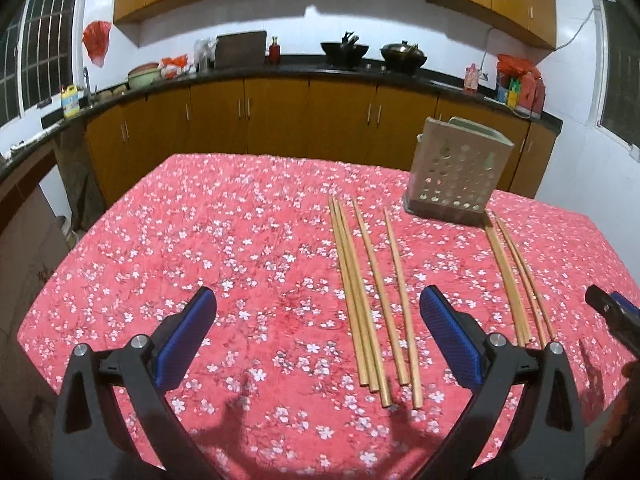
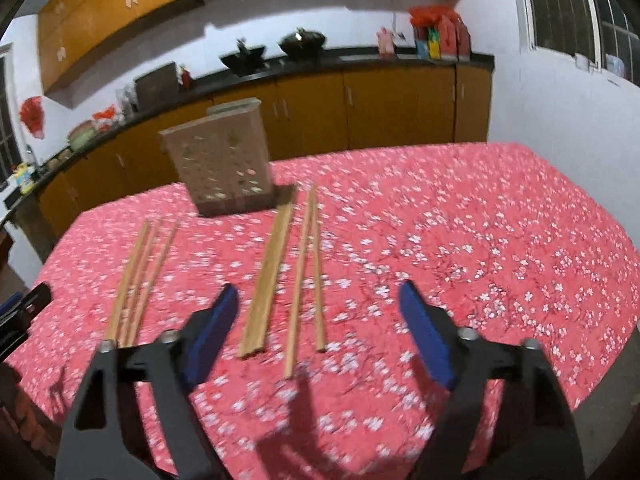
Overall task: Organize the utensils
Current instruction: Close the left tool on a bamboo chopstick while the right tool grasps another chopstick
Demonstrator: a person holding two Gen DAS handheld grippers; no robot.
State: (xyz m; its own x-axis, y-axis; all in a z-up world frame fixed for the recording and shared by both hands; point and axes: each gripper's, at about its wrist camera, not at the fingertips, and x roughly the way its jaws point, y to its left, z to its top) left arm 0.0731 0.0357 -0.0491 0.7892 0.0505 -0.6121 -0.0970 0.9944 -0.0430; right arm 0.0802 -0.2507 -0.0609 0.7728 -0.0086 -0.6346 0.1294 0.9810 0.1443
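The worktop (image 1: 180, 240) lies bare left of the chopsticks (image 1: 368, 300). The perforated holder (image 1: 460, 172) blocks the far side, with more chopsticks (image 1: 516, 280) lying beside it.

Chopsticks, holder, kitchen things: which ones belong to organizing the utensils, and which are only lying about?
For the job:
- left chopstick group
- right chopstick group
- perforated utensil holder

Lying about:
- two woks
- yellow bottle
- red bag on the wall

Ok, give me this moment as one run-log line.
stage: approach | left gripper: open, empty | right gripper: open, empty | chopsticks: on tablecloth | holder: upright, untouched
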